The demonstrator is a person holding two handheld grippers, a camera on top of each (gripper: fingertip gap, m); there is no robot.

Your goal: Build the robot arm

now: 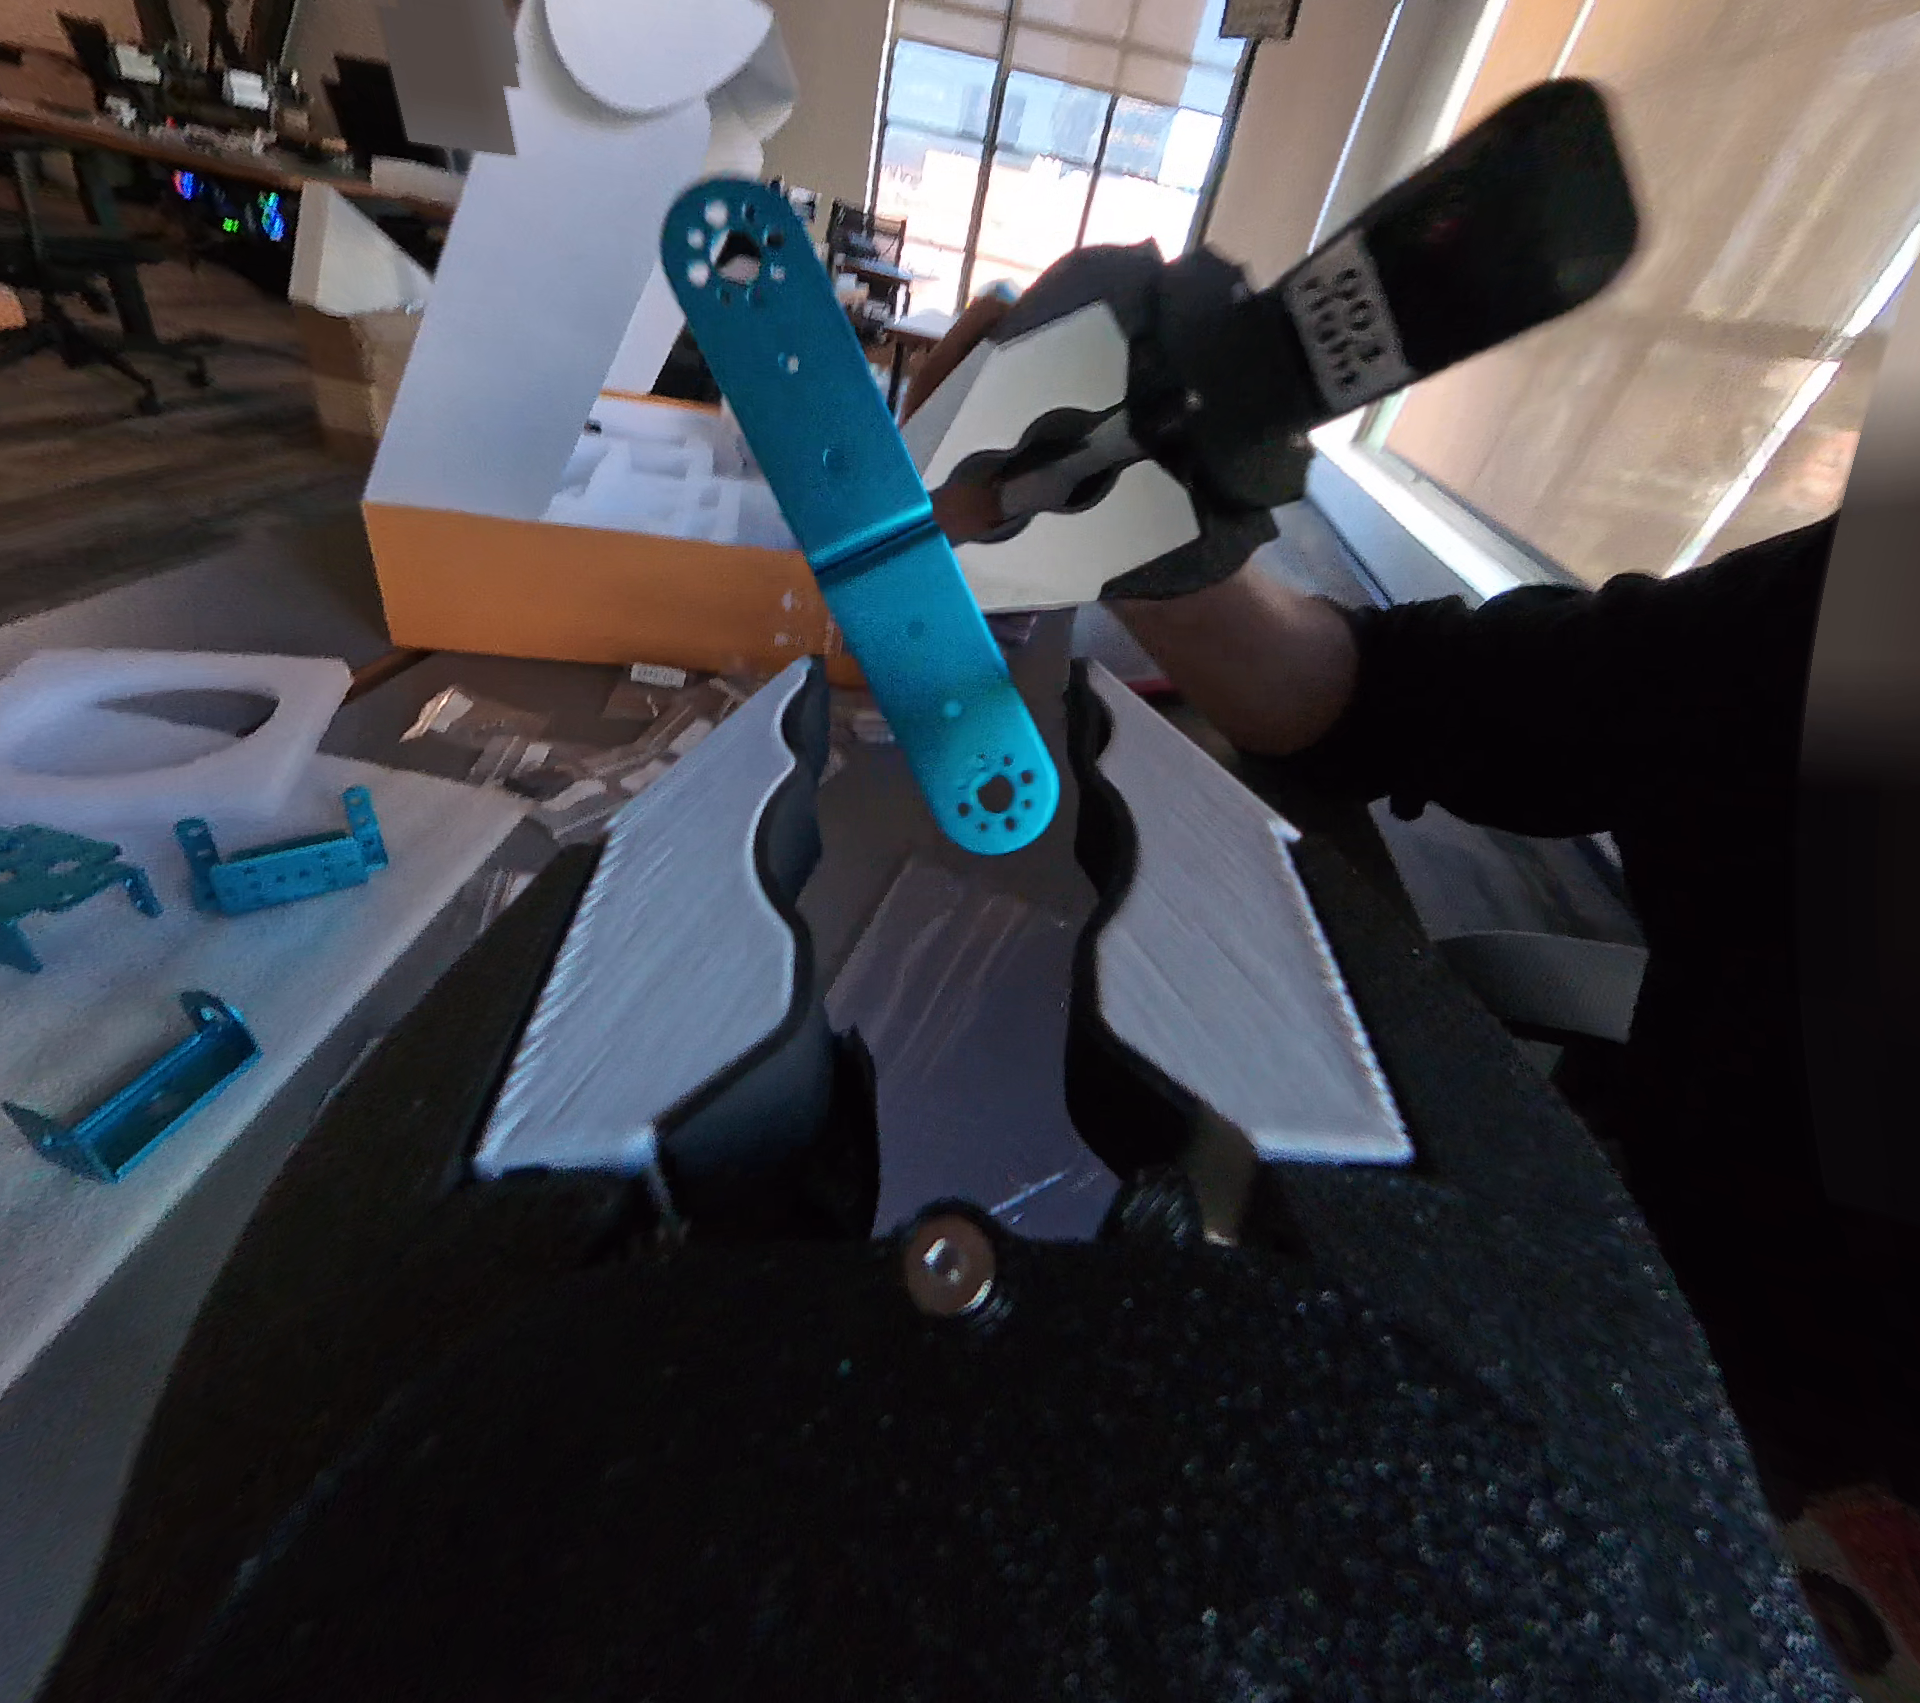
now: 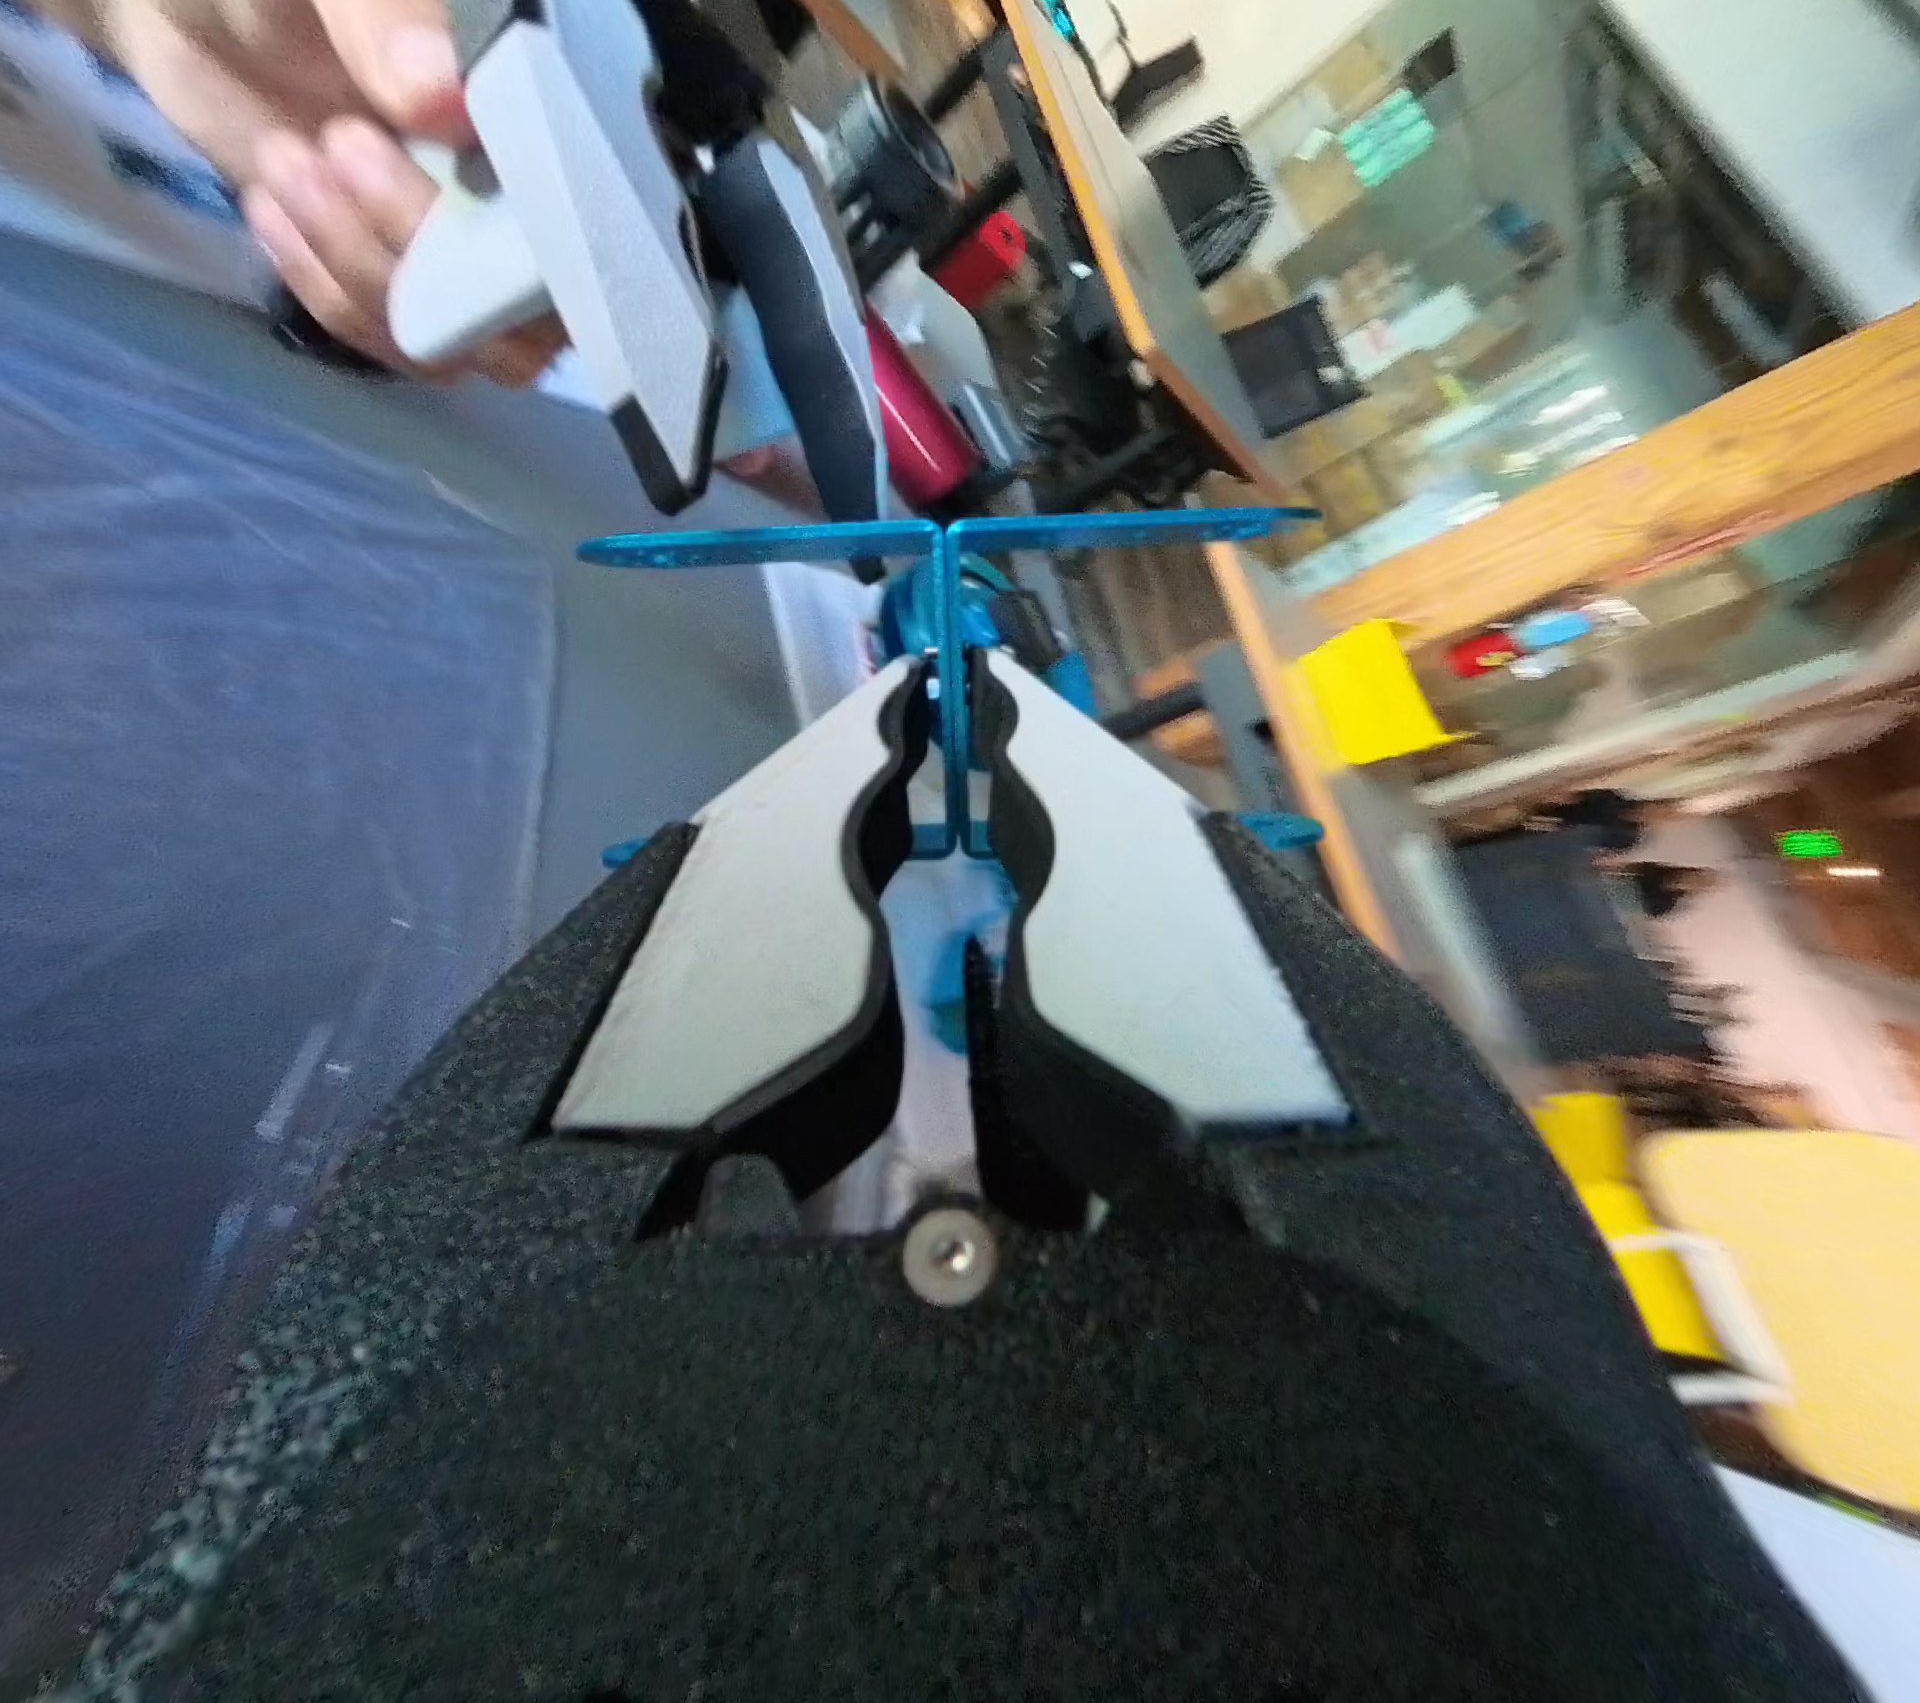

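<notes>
We see a blue anodised metal bracket (image 1: 868,531), a long flat strip with rounded, hole-drilled ends and a fold line across its middle, held in the air over the table. The right gripper (image 2: 948,687) pinches it, its wavy black-lined white fingers closed narrow on the metal; from the right wrist view the piece looks like two brackets set back to back, though blur leaves that unsure. The left gripper (image 1: 940,697) stands wide and empty, the bracket's lower end just in front of its tips. To the left on white foam lie smaller blue U-brackets (image 1: 286,853), one cut off at the edge. Farther back stands an open orange-sided cardboard box (image 1: 582,583) with white foam inside.
</notes>
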